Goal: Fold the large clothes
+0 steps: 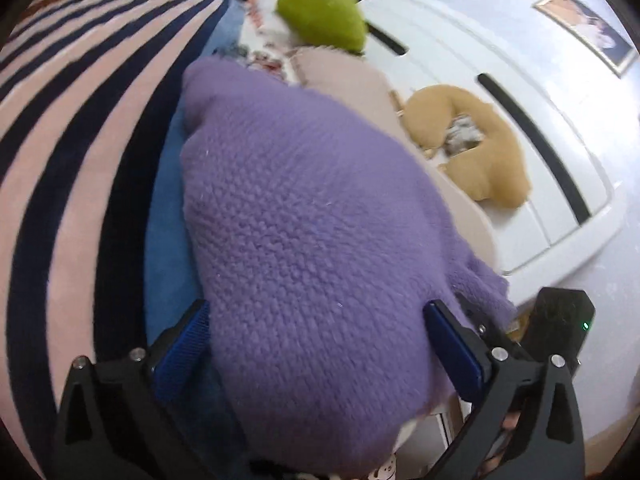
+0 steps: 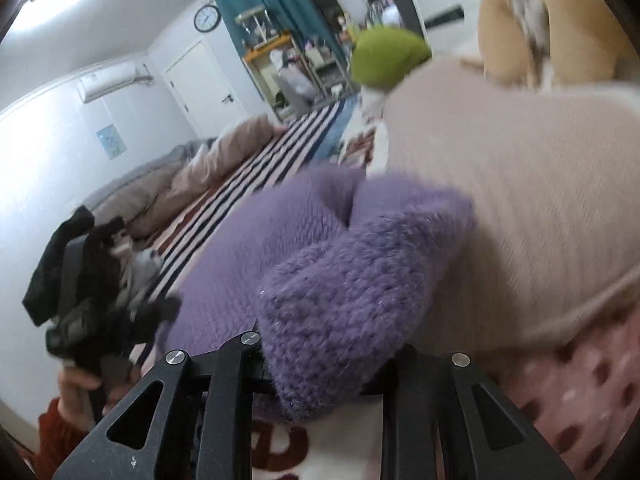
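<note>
Across the left wrist view, your purple knit sweater (image 1: 304, 216) is filling the middle and hiding most of the bed beneath it. Your left gripper (image 1: 320, 344) is standing wide open, its blue pads (image 1: 182, 352) sitting at either side of the sweater's near bulge without pinching it. At 9 o'clock a striped blanket (image 1: 68, 152) is running off the edge. At 12 o'clock a green cushion (image 1: 324, 16) is blurring, and at 2 o'clock a tan neck pillow (image 1: 480, 152) is lying against a white headboard (image 1: 520, 128). A beige garment (image 1: 348, 76) is peeking out behind the sweater.

From the right wrist view, your right gripper (image 2: 320, 364) is clamping a thick fuzzy roll of the same sweater (image 2: 360, 272); the fingertips themselves are buried in the knit. This side is showing what the other cannot: the beige garment (image 2: 512, 200) is spreading at 3 o'clock, touching the purple roll, and your left gripper (image 2: 100, 300) is showing as a dark, smeared shape at 9 o'clock. The sweater is looking chunky, bunched and not yet flat.
</note>
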Motion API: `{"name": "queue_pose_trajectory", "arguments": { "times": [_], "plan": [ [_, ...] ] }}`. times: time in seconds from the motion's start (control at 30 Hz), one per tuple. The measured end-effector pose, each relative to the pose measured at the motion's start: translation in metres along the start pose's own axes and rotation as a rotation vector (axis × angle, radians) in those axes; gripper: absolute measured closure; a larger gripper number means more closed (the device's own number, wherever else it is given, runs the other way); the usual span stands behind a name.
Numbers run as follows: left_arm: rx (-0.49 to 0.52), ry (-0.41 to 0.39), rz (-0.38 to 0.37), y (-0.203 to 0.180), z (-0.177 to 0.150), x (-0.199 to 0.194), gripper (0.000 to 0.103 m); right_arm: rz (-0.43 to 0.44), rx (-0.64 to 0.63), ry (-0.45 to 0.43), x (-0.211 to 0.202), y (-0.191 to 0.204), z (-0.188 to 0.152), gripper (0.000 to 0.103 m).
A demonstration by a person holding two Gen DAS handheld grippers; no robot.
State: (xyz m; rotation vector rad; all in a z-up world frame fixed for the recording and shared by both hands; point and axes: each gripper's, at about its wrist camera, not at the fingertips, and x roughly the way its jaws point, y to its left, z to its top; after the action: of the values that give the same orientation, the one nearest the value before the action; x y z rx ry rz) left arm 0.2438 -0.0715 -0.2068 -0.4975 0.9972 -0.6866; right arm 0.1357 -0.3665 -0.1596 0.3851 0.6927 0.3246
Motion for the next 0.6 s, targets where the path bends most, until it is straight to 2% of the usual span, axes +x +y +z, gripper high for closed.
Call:
{"name": "queue_pose_trajectory", "arguments": {
  "times": [0.1,0.13,0.23,0.33,0.43,0.6],
  "plan": [
    [-0.045,-0.002,-0.029,0.007,-0.004,0.002,0.003,0.002,0.005,-0.003,0.003,-0.001,-0.001,0.086],
    [-0.049,-0.007,-0.030,0.008,-0.006,0.001,0.015,0.005,0.006,-0.002,0.004,0.000,-0.001,0.086],
    [-0.036,-0.023,-0.014,0.005,-0.011,-0.009,0.035,0.004,-0.002,0.001,0.007,0.005,0.001,0.086],
    [-0.035,-0.051,-0.042,0.010,-0.015,-0.027,0.044,0.007,-0.005,-0.002,0.007,0.011,0.000,0.086],
    [-0.042,-0.083,-0.056,0.021,-0.019,-0.054,0.046,0.044,-0.010,0.011,0.011,0.025,-0.004,0.086],
    [0.004,-0.153,0.037,0.034,-0.032,-0.121,0.047,0.200,-0.010,0.099,0.039,0.062,-0.014,0.086]
  ]
}}
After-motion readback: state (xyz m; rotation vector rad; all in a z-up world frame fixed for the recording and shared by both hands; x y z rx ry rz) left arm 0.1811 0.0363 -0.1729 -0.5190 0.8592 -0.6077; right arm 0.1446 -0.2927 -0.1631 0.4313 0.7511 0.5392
